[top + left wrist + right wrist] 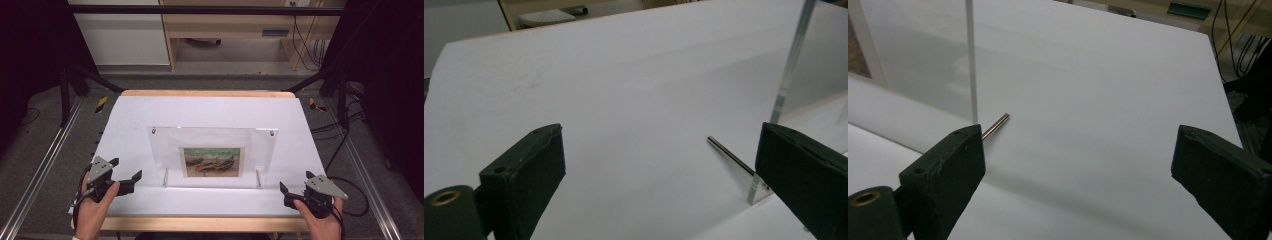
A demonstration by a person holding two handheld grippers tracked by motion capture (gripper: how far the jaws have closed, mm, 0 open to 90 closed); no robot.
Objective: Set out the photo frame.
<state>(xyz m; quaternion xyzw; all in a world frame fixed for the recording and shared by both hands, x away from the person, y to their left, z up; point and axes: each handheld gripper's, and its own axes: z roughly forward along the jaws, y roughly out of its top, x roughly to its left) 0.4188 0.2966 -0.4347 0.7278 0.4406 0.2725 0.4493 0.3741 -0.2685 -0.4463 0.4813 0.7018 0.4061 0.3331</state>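
The left tongs (121, 170) and right tongs (295, 187) rest low at the near corners of the white desk (210, 112), each gripped from below by a hand, jaws wide and holding nothing. Between them stands the clear acrylic picture frame (213, 157), upright, apparently on metal pins (729, 152), just inward of each pair of tongs.

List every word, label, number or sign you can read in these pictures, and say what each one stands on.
There is no readable text.
The clear acrylic picture frame bears no lettering; the painting of beached boats inside it shows no legible signature or caption.
The dark plate on the wooden furniture behind the table is too small to read.
The left gripper and right gripper carry no markings.
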